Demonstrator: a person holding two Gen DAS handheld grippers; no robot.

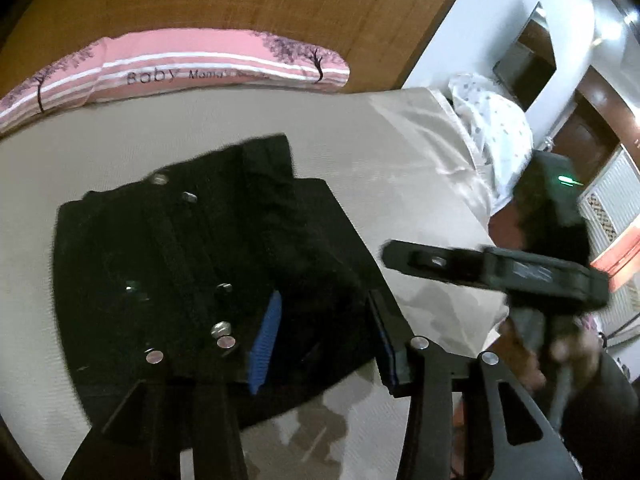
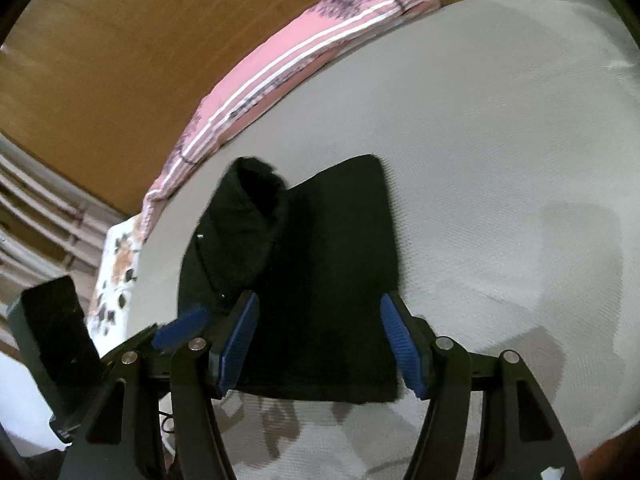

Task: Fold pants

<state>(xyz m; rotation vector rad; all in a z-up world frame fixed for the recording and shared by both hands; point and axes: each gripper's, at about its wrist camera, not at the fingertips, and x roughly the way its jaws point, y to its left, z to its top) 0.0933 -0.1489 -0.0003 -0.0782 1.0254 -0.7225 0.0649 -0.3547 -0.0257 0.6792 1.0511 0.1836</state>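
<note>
Black pants (image 1: 192,264) lie folded into a compact stack on a beige bed sheet (image 1: 360,148); metal buttons show on top. They also show in the right wrist view (image 2: 320,280), with a rolled end sticking up at the far left. My left gripper (image 1: 324,344) is open and empty, its blue-padded fingers (image 1: 264,344) hovering over the stack's near right part. My right gripper (image 2: 320,344) is open and empty over the stack's near edge. The right gripper also shows in the left wrist view (image 1: 404,258), off the stack's right side.
A pink striped pillow (image 1: 192,68) lies along the wooden headboard (image 1: 240,4) at the far side. A white dotted cloth (image 1: 492,120) sits at the bed's right edge. A floral cloth (image 2: 116,272) lies at the bed's left edge.
</note>
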